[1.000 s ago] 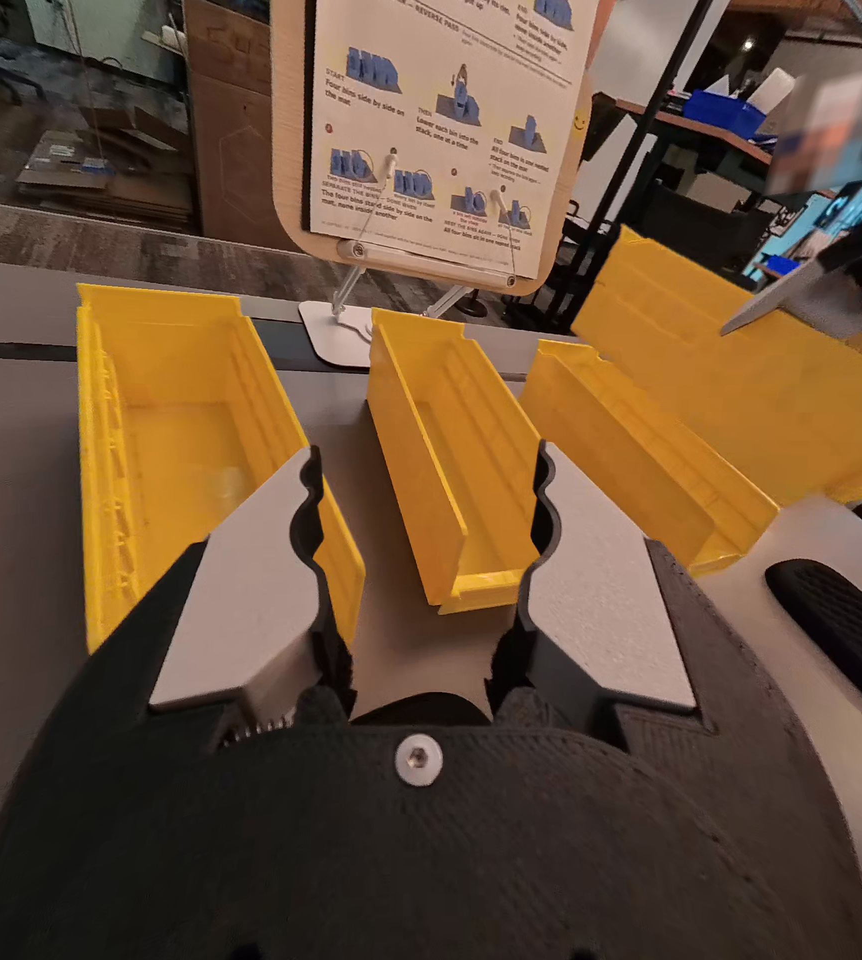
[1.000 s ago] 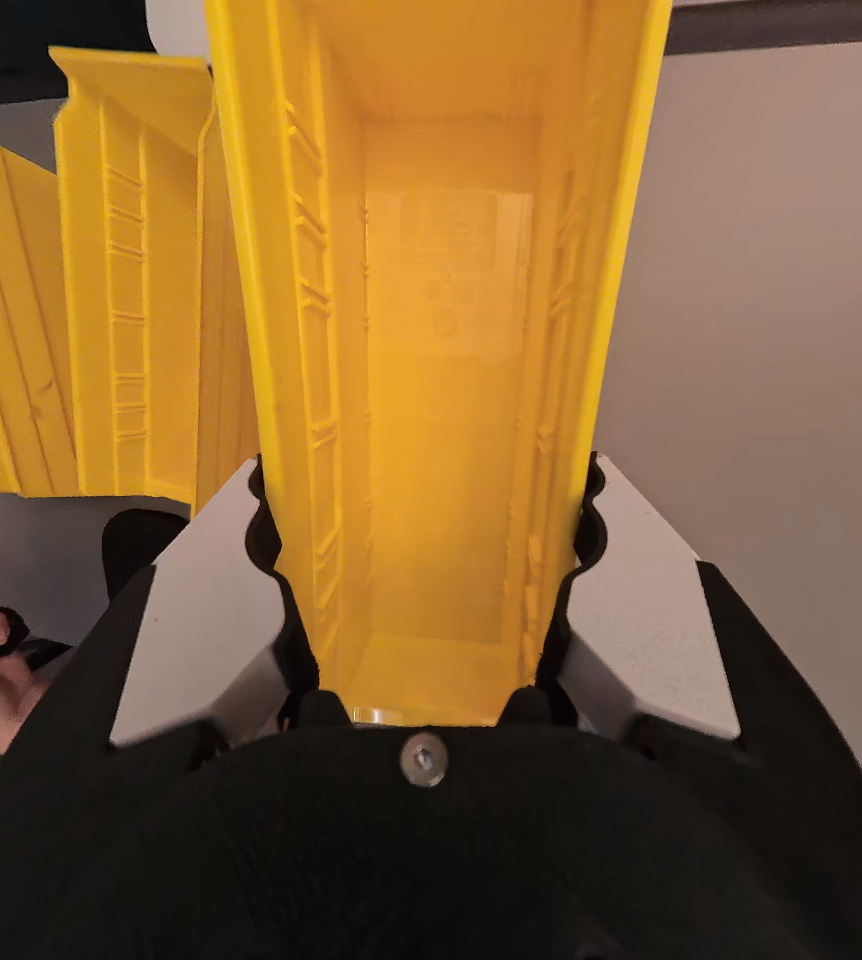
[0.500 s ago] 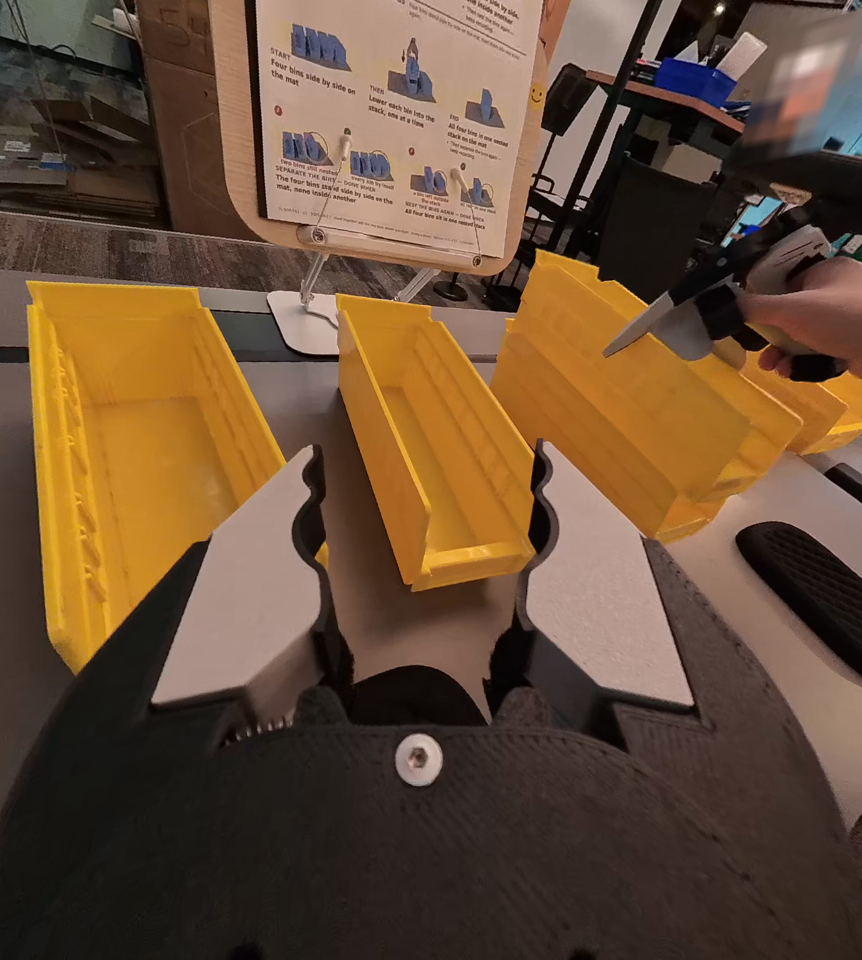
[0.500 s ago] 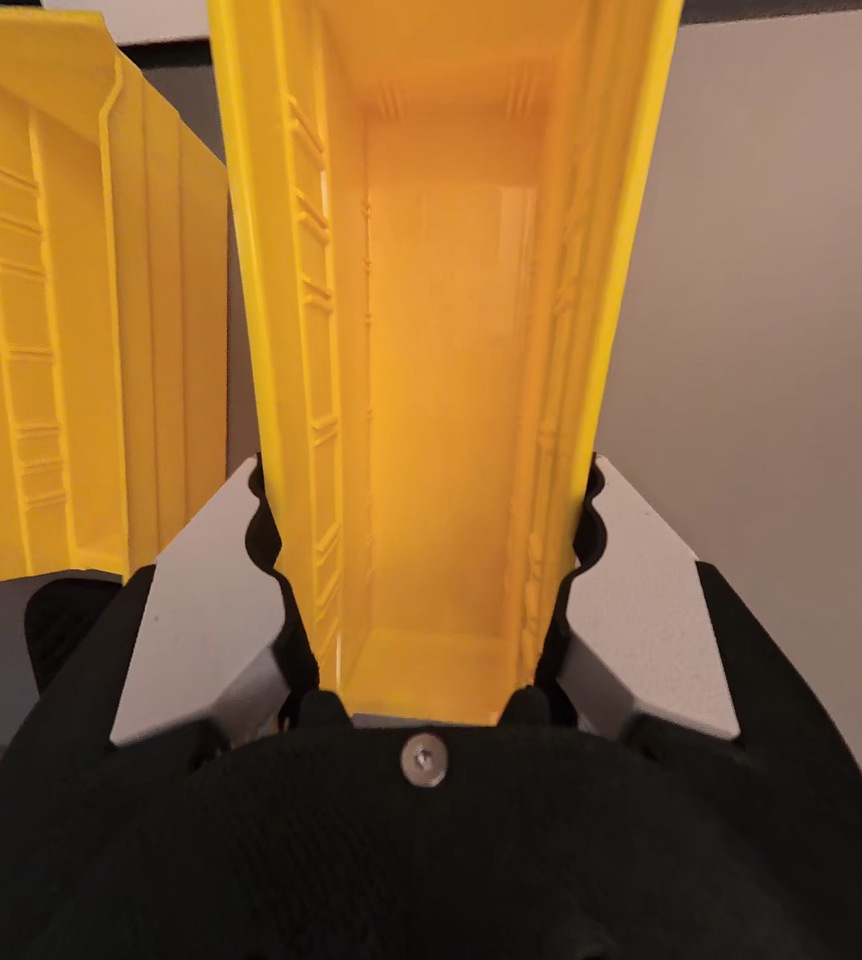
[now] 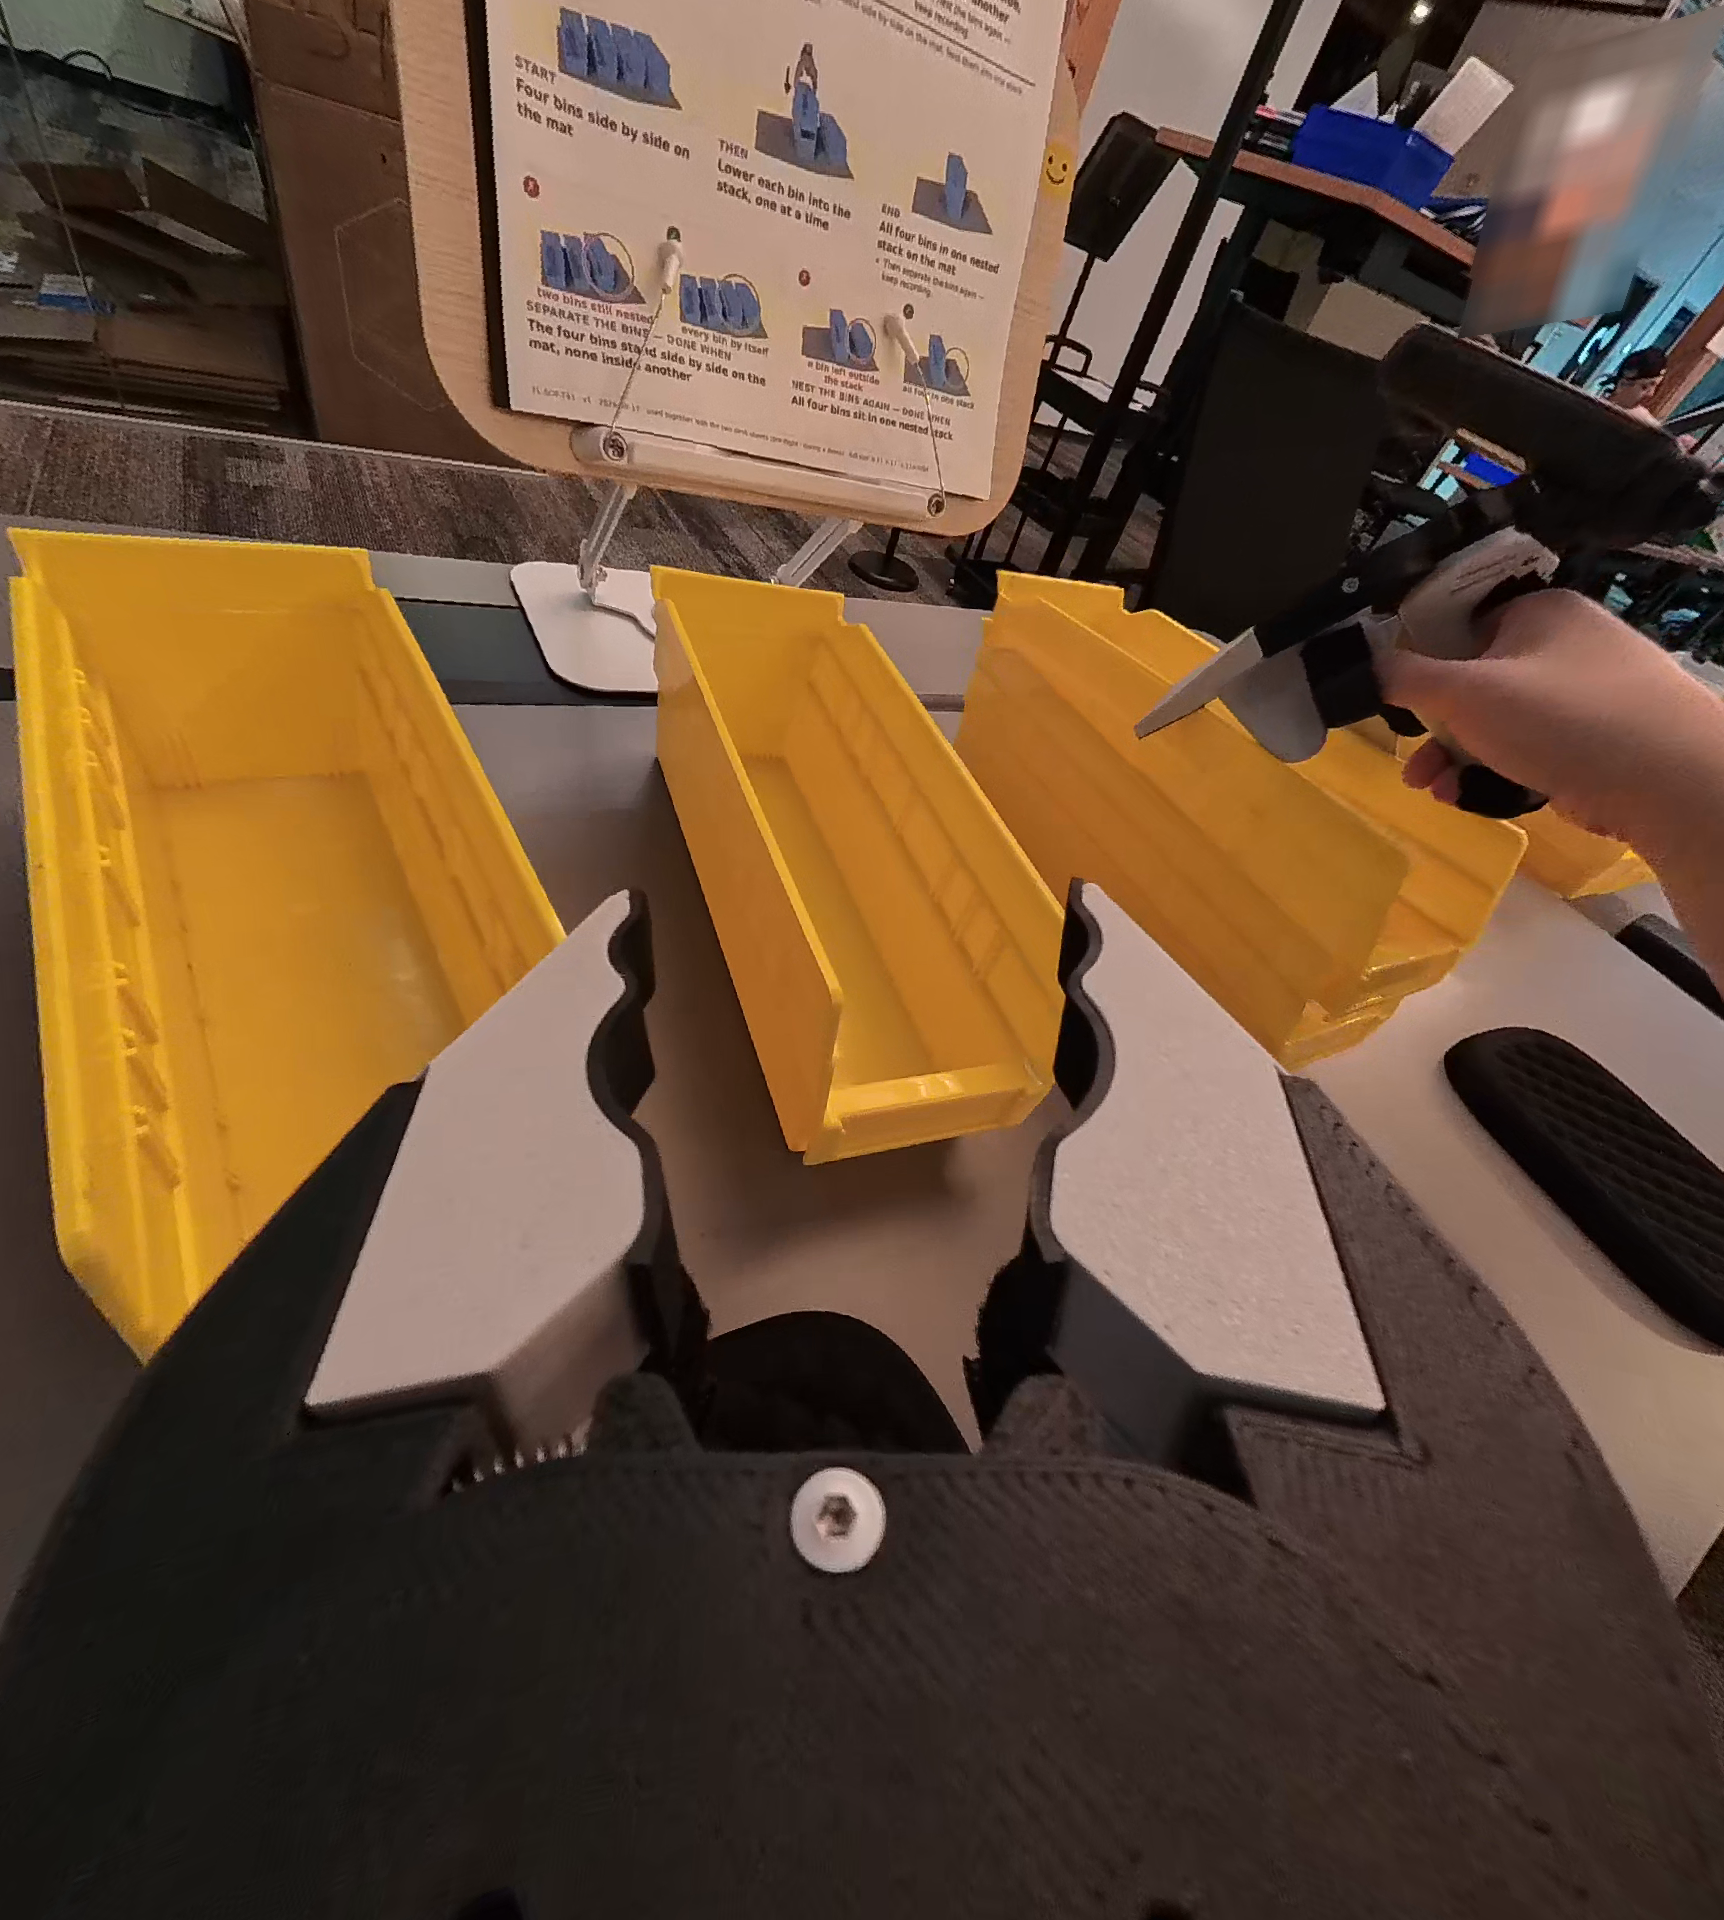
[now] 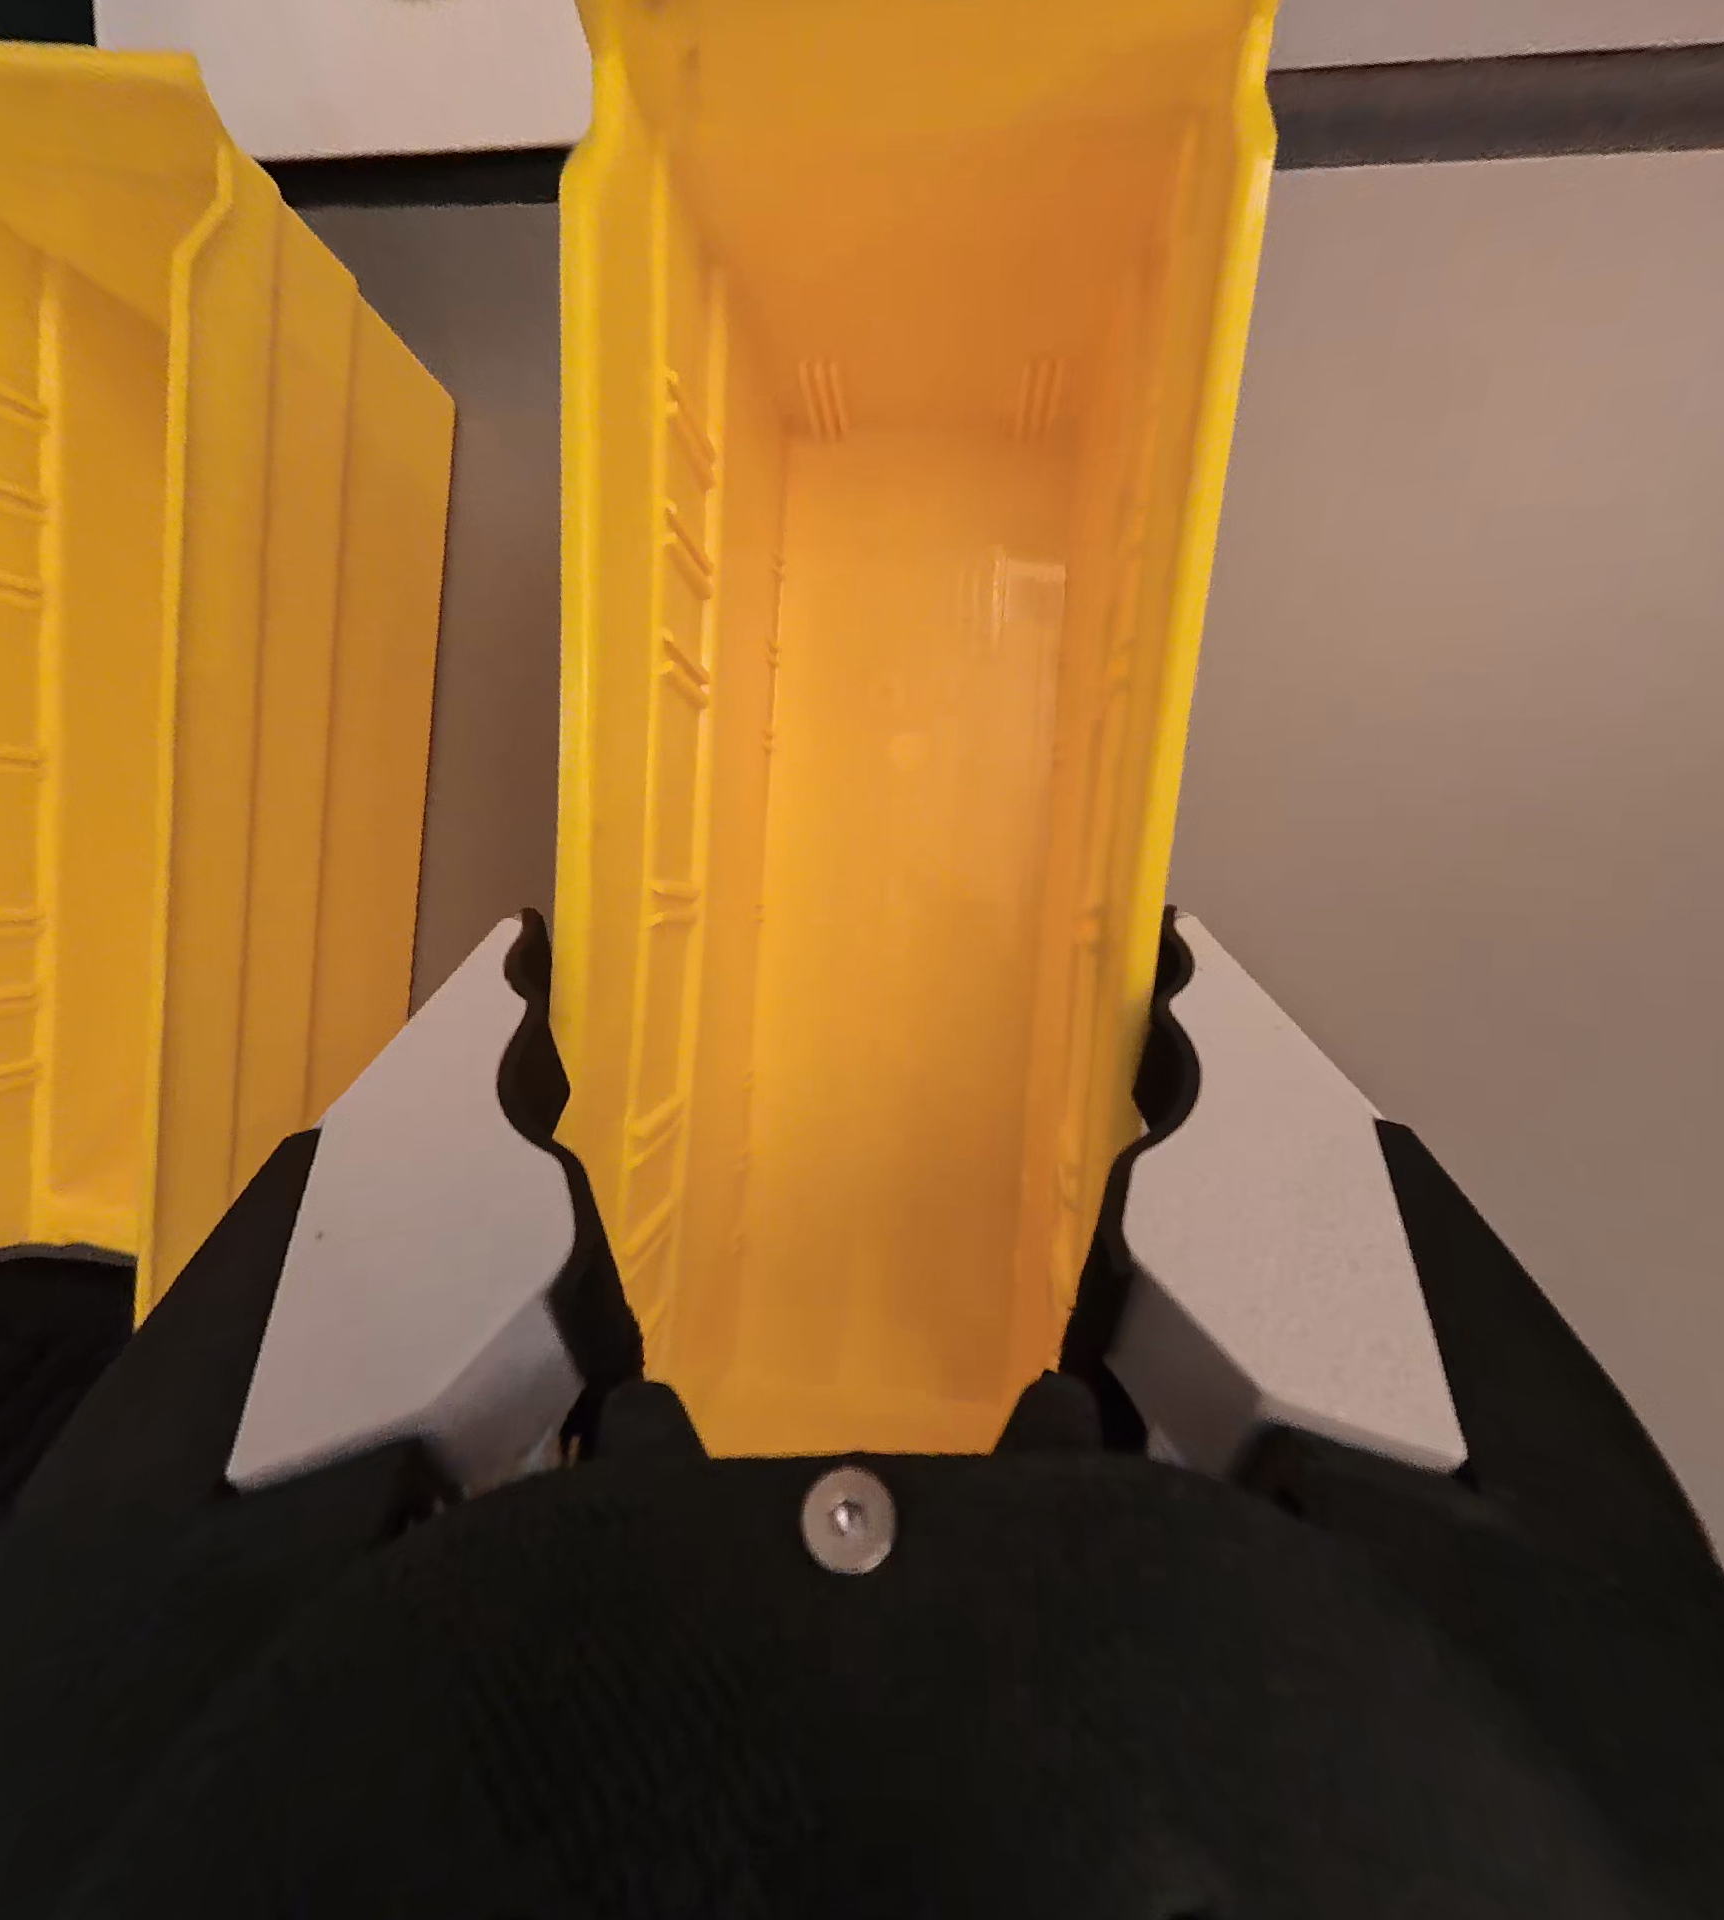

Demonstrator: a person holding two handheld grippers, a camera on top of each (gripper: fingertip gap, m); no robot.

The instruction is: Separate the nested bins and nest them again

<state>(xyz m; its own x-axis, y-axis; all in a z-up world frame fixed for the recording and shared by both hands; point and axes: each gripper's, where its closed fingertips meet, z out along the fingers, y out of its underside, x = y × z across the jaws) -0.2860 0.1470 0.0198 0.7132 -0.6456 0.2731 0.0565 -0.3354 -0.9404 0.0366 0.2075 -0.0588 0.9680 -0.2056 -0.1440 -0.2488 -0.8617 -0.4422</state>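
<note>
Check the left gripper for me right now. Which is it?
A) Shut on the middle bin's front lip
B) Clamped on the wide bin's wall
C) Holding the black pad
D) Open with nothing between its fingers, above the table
D: the left gripper has its fingers spread apart with only bare table between them; the wide bin and the middle bin lie beyond, untouched.

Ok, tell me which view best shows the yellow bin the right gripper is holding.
The right wrist view: the held yellow bin fills the frame, its whole inside visible, both fingers pressed against its side walls. The left wrist view shows only its outer side wall from afar, with the right gripper above it.
</note>
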